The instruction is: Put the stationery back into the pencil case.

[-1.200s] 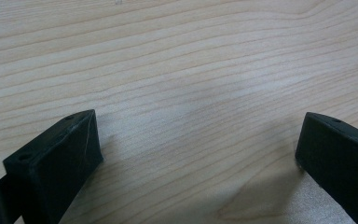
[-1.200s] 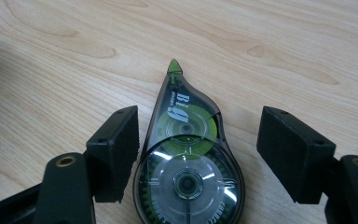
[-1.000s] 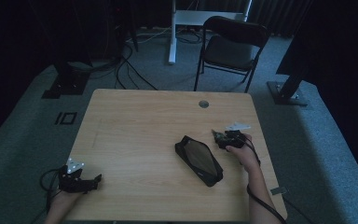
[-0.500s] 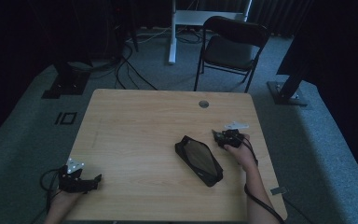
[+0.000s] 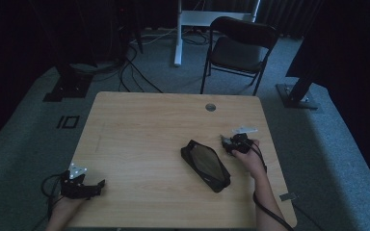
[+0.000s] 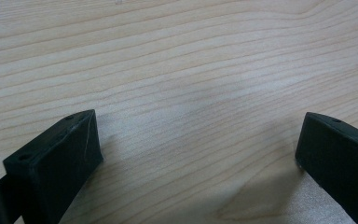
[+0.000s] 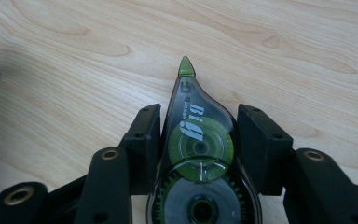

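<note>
A clear correction tape dispenser with a green reel and green tip lies on the wooden table. My right gripper has just been closing on it, and both pads now press its sides. In the high view my right gripper sits at the table's right side, just right of a black zip pouch. My left gripper rests at the front left corner. In the left gripper view its jaws stand wide open over bare wood, nothing between them.
A round cable hole is set near the table's far edge. A black folding chair stands behind the table, with cables and stand bases on the grey carpet. The table's right edge runs close to my right hand.
</note>
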Demonstrator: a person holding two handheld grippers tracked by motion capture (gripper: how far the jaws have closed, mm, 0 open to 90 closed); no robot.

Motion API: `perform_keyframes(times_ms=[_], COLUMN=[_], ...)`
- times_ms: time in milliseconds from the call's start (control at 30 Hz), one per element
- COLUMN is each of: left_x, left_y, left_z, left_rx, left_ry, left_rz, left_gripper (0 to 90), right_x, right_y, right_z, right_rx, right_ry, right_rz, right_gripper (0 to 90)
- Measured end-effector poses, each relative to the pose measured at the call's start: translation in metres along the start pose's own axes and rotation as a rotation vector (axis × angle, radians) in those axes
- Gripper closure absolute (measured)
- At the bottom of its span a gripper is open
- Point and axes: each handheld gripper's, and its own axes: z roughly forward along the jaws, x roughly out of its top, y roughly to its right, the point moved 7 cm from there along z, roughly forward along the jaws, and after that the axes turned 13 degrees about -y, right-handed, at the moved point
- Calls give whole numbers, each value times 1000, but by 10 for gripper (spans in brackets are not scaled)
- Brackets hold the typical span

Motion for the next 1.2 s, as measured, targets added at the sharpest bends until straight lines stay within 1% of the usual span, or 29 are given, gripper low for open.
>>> perform_keyframes(times_ms=[67, 100, 200, 233, 333, 367, 500, 533, 667, 700, 767, 867, 933, 967, 1133, 1167, 1200], left_x=[0, 0, 0, 0, 0, 0, 0, 0, 0, 0, 0, 0, 0, 0, 0, 0, 0], left_y=[0, 0, 0, 0, 0, 0, 0, 0, 0, 0, 0, 0, 0, 0, 0, 0, 0], left_z=[0, 0, 0, 0, 0, 0, 0, 0, 0, 0, 0, 0, 0, 0, 0, 0, 0], left_rx=[0, 0, 0, 0, 0, 0, 0, 0, 0, 0, 0, 0, 0, 0, 0, 0, 0], left_ry=[0, 0, 0, 0, 0, 0, 0, 0, 0, 0, 0, 0, 0, -1, 0, 0, 0], left_rz=[0, 0, 0, 0, 0, 0, 0, 0, 0, 0, 0, 0, 0, 1, 0, 0, 0], left_gripper=[0, 0, 0, 0, 0, 0, 0, 0, 0, 0, 0, 0, 0, 0, 0, 0, 0], right_x=[0, -1, -1, -1, 0, 0, 3, 4, 6, 7, 9, 11, 12, 13, 17, 17, 18], right_y=[-1, -2, -3, -3, -3, -4, -7, -8, -15, -17, -22, -29, -34, -37, -55, -55, -59], right_z=[-4, -6, -11, -17, -26, -29, -44, -48, -62, -65, -72, -81, -87, -90, -102, -102, -104], right_rx=[3, 12, 11, 11, 8, 8, 17, 28, 32, 34, 52, 50, 41, 43, 63, 63, 66], right_ry=[6, 6, 11, 17, 22, 19, 42, 47, 60, 69, 74, 87, 91, 97, 113, 113, 117], right_rz=[19, 21, 18, 23, 35, 31, 58, 69, 51, 52, 60, 56, 36, 35, -1, -1, -5], right_gripper=[507, 507, 507, 508, 508, 508, 508, 508, 508, 508, 508, 508, 509, 508, 509, 509, 509])
